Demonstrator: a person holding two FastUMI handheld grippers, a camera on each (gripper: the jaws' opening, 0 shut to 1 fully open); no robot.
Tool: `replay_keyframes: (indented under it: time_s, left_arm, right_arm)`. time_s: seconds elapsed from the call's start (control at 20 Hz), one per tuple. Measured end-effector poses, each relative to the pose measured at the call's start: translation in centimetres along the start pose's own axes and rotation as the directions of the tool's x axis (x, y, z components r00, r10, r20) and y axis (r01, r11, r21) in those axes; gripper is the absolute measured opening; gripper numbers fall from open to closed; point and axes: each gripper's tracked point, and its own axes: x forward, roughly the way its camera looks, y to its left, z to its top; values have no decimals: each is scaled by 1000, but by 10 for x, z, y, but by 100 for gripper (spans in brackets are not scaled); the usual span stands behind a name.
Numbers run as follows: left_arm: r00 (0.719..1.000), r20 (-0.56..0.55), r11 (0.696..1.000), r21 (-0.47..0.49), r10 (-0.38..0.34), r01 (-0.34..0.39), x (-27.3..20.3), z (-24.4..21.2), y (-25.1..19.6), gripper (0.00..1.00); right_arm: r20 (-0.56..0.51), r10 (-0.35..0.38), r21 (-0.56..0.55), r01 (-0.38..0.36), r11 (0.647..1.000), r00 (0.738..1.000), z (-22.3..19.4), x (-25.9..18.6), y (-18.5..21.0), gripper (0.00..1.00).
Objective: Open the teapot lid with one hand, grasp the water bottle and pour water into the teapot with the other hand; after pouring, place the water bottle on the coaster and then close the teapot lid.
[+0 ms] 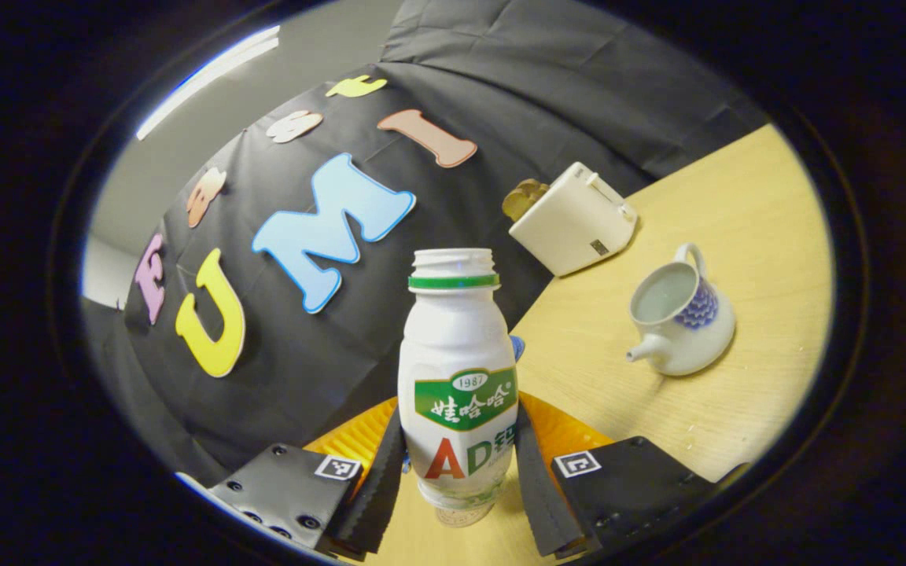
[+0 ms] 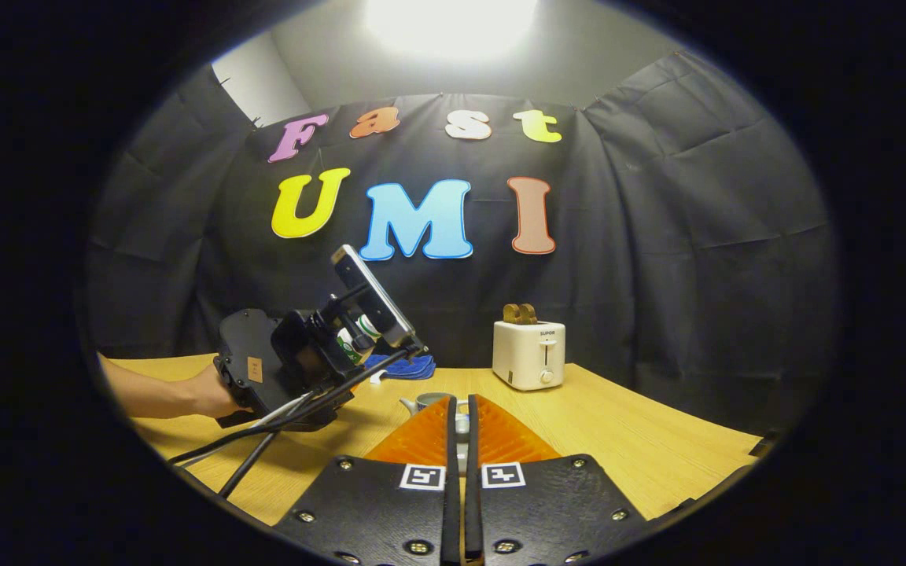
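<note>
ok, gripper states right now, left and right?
Left gripper: closed on the water bottle.
Right gripper: nearly closed, pinching something small, probably the teapot lid.

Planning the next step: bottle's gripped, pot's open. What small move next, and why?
Probably carry the bottle toward the teapot. The left gripper holds it upright, uncapped, off to the teapot's side. The teapot stands lidless, and the right gripper seems to pinch the lid. Whether water is already in, I cannot tell.
</note>
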Motion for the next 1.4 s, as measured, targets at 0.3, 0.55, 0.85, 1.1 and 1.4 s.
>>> replay_keyframes:
  time_s: [0.3,0.55,0.85,1.1,1.4]
  left_arm:
    - [1000,-24,969,246,4,2,7,2,-8,79]
    - [999,-32,923,381,-38,47,16,7,-21,75]
    - [998,-28,831,553,-50,57,13,15,-29,79]
    - [996,-42,789,608,-75,85,11,14,-33,79]
    - [996,-30,705,705,-80,78,4,19,-38,75]
  right_arm:
    - [3,14,19,-15,1000,1000,-2,-9,1,3]
    - [33,21,14,-22,1000,999,4,-15,1,3]
    - [38,22,-1,-22,1000,999,6,-16,1,2]
    - [28,19,-3,-19,1000,999,3,-15,-2,2]
    - [13,22,-18,-22,1000,1000,1,-15,-2,2]
